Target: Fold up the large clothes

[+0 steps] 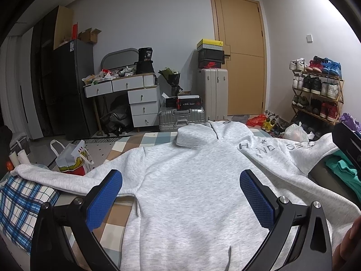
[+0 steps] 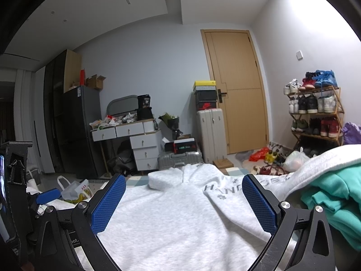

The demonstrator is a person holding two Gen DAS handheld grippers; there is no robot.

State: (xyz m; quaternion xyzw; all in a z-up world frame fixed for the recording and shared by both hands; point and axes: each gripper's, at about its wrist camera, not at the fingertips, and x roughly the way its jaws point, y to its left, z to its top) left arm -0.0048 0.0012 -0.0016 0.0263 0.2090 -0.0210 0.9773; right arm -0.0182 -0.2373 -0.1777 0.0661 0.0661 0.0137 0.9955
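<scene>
A large light-grey hoodie lies spread on the bed, hood toward the far edge. Its right sleeve, with grey lettering, is folded diagonally across the chest, and its left sleeve stretches out to the left. My left gripper hovers open over the hoodie's body, blue pads wide apart with nothing between them. In the right wrist view the same hoodie fills the foreground, and my right gripper is open above it too. The left gripper's body and a blue pad show at the left edge.
A teal garment is piled at the right on the bed. A blue plaid cloth lies at the left. Beyond the bed's checkered cover stand suitcases, a cluttered drawer desk, a shoe rack and a paper bag.
</scene>
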